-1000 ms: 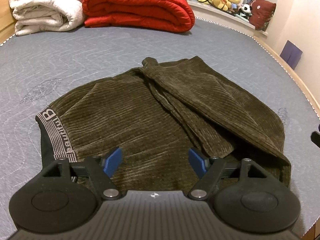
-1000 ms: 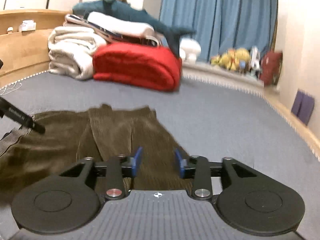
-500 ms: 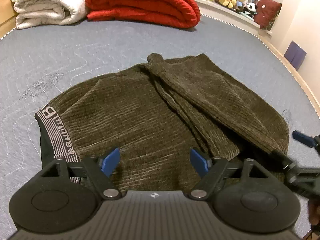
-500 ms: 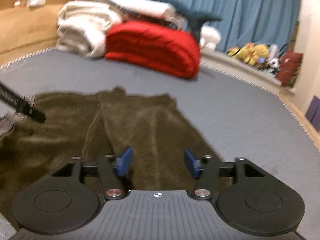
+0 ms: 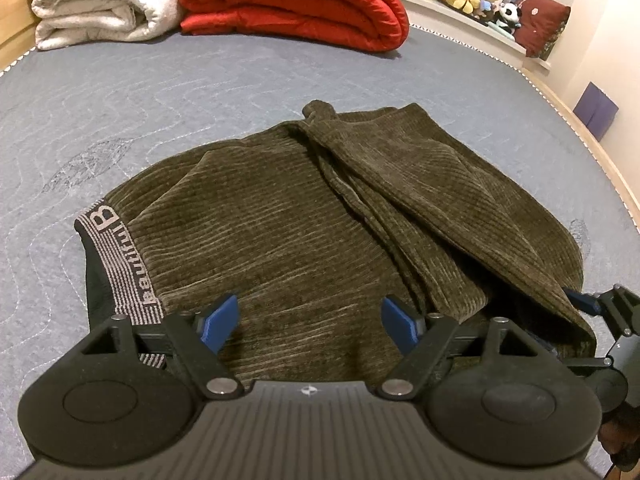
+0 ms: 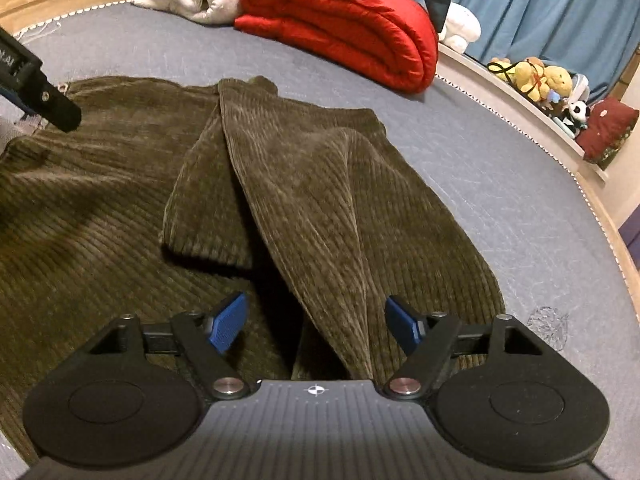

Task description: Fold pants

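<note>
Left claw (image 5: 310,322): spread wide, nothing pinched, hovering over the near edge of the pants (image 5: 288,240), beside the striped waistband (image 5: 120,264). Right claw (image 6: 316,322): jaws closing, blue pads (image 6: 228,322) not yet touching cloth, a raised fold of the pants lying between them. Pants: brown corduroy, partly folded, one leg laid over the other, spread on the grey mattress (image 5: 160,92). Farther back: a rolled red quilt (image 5: 296,0), a white blanket (image 5: 100,0), soft toys (image 6: 536,76) on a ledge, blue curtains (image 6: 560,4).
</note>
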The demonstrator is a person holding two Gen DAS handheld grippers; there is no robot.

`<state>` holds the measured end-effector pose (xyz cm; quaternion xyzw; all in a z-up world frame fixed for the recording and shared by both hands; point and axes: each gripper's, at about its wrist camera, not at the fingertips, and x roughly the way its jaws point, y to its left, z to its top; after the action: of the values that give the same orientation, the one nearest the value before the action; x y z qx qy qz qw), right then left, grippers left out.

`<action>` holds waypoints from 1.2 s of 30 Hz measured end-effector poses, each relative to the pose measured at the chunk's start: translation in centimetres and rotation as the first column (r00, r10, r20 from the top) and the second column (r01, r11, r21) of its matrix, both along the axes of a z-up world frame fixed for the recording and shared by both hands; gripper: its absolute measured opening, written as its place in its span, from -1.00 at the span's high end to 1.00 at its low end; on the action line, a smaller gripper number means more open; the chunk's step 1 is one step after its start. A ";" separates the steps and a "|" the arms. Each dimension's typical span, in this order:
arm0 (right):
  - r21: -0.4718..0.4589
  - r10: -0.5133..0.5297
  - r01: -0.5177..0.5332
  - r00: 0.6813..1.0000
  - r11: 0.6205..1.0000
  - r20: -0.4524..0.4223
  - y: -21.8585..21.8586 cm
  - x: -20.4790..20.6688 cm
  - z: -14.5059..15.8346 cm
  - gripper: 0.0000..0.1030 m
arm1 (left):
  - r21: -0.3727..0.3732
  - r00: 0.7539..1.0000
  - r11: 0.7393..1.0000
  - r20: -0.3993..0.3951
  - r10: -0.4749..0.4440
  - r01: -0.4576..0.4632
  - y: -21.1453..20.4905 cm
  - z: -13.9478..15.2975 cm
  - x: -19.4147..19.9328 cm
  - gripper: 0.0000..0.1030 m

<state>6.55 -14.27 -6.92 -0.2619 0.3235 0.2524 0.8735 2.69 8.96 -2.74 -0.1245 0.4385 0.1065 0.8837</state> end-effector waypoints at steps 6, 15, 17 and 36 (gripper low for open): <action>-0.001 -0.036 0.036 0.999 0.999 -0.005 -1.1 0.2 0.1 0.79 | -0.001 1.000 1.000 0.004 -0.004 0.004 -0.6 0.2 0.1 -0.61; 0.037 -0.104 0.101 0.990 0.994 0.099 -9.8 -3.4 5.9 0.85 | -0.030 0.998 0.998 0.011 -0.062 0.062 -2.8 0.6 0.0 -0.61; 0.018 -0.140 0.139 0.988 0.990 0.069 -13.3 -4.8 5.8 0.85 | -0.036 0.997 0.996 0.017 -0.081 0.081 -3.5 0.9 -0.2 -0.61; 0.272 -0.065 0.065 0.998 0.960 -0.010 -15.2 -5.8 9.7 0.09 | -0.027 0.998 0.998 0.006 -0.061 0.061 -2.6 0.8 -0.8 -0.61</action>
<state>0.77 -29.48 2.81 -0.1286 0.2945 0.2656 0.9089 1.87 6.35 -1.99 -0.1233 0.4411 0.0734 0.8859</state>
